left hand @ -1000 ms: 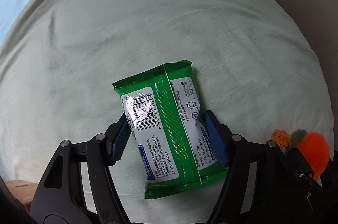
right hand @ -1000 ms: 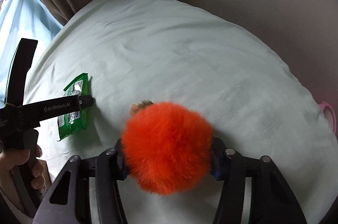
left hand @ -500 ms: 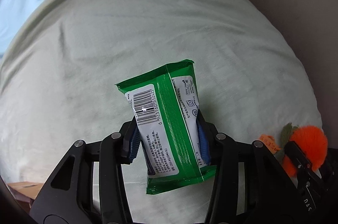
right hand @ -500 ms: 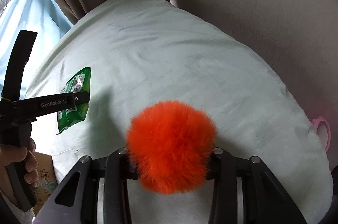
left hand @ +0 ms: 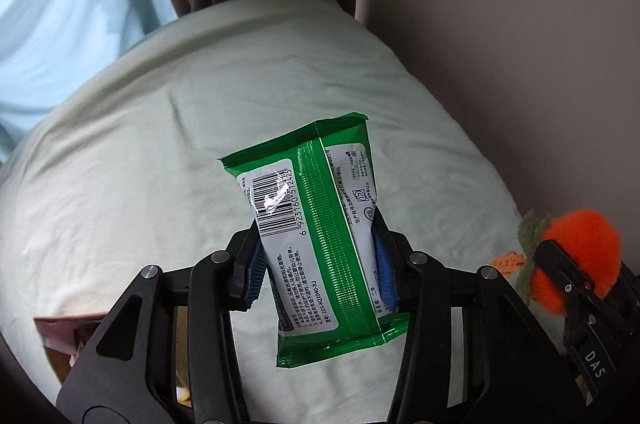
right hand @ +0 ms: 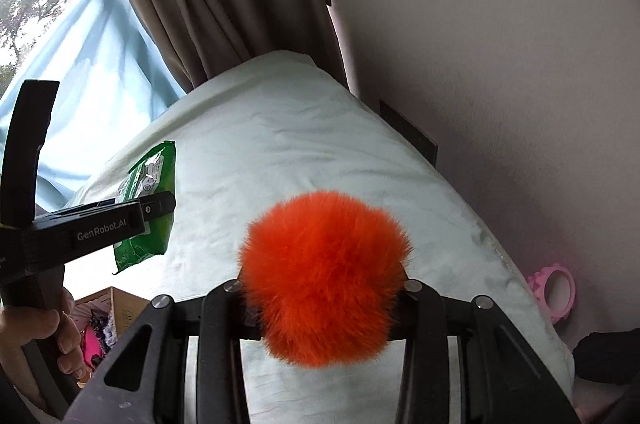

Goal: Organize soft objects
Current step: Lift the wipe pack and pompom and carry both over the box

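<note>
Item: our left gripper (left hand: 318, 264) clamps green wipes pack (left hand: 316, 228) midway, clear of bed (left hand: 120, 184). At three o'clock, right gripper (right hand: 324, 298) squeezes orange pompom (right hand: 324, 276) for sorting.

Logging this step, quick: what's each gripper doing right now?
Left gripper: shut on the green pack.
Right gripper: shut on the orange pompom.

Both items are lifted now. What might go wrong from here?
1. The wipes pack is pinched by the left gripper on its glossy sides, low on the pack; it may slip or swing.
2. The right gripper grips the pompom through loose fur, so it might pull free.
</note>
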`<state>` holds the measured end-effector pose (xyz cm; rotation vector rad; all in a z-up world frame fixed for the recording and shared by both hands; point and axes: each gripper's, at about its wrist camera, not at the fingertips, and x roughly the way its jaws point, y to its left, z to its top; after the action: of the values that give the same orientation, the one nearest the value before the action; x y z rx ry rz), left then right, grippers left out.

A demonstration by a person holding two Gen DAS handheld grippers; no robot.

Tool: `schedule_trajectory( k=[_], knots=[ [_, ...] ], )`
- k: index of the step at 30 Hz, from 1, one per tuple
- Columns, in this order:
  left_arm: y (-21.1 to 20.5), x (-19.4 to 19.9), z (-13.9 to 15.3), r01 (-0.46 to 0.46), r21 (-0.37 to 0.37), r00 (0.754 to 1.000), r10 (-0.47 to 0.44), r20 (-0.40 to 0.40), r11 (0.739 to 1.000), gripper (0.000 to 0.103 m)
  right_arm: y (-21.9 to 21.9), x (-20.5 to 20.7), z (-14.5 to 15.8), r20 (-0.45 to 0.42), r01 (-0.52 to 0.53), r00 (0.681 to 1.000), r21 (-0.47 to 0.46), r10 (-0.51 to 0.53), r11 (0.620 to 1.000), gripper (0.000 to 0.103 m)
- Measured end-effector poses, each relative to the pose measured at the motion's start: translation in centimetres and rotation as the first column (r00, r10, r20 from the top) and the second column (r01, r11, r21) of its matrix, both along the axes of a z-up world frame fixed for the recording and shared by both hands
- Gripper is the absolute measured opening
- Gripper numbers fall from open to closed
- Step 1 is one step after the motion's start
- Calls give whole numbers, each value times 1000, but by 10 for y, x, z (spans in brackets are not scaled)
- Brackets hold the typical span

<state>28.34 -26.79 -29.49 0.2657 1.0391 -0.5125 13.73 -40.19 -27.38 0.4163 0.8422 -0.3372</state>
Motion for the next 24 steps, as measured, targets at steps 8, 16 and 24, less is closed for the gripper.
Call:
schedule_trajectory(
  k=[8, 16, 24],
  knots=[
    [69, -43, 76, -91, -79, 992, 97, 80, 993, 42, 50, -9, 86, 92, -81, 992, -65, 87, 995, 36],
    [162, -70, 119, -180, -104, 972, 193, 132, 978, 42, 136, 8, 135, 145, -235, 958, -99, 248, 967, 36],
    [285, -75, 130, -329, -81, 933, 337, 123, 941, 42, 242, 40, 128, 132, -408, 901, -67, 413, 911, 36]
  ],
)
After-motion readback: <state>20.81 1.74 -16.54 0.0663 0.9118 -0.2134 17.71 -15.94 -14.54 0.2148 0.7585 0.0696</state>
